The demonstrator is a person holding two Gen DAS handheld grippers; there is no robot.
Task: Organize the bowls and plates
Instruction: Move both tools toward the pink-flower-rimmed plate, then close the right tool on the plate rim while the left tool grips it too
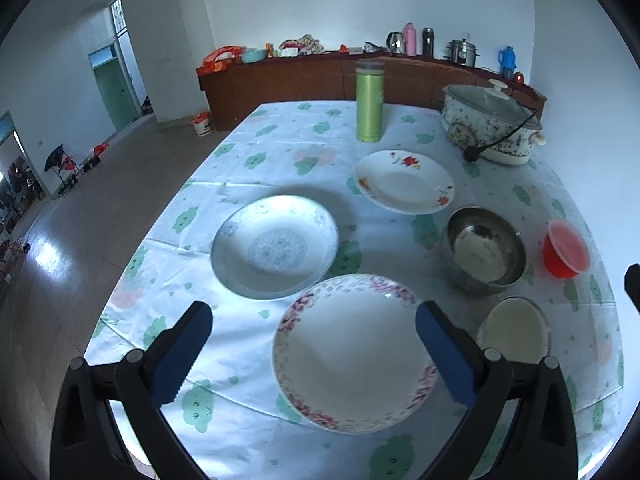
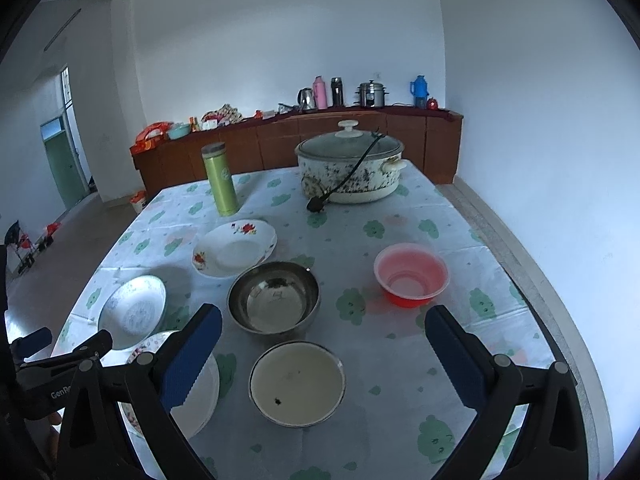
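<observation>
A pink-rimmed plate [image 1: 352, 354] lies nearest my left gripper [image 1: 314, 338], which hovers open above it with nothing held. Beyond it sit a blue-patterned plate [image 1: 275, 246] and a red-flower plate [image 1: 405, 182]. To the right are a steel bowl [image 1: 485, 250], a cream bowl [image 1: 514, 330] and a red plastic bowl [image 1: 566, 254]. My right gripper [image 2: 323, 350] is open and empty above the cream bowl [image 2: 297, 384], with the steel bowl [image 2: 274, 297] just beyond and the red bowl [image 2: 411, 274] to the right. The pink-rimmed plate [image 2: 200, 384] is partly hidden behind my left finger.
A green flask [image 1: 370, 102] and a lidded electric pot [image 1: 492, 124] with its black cord stand at the far end of the clouded tablecloth [image 1: 248, 152]. A brown sideboard [image 2: 304, 144] with kettles lines the back wall. The floor drops off left of the table.
</observation>
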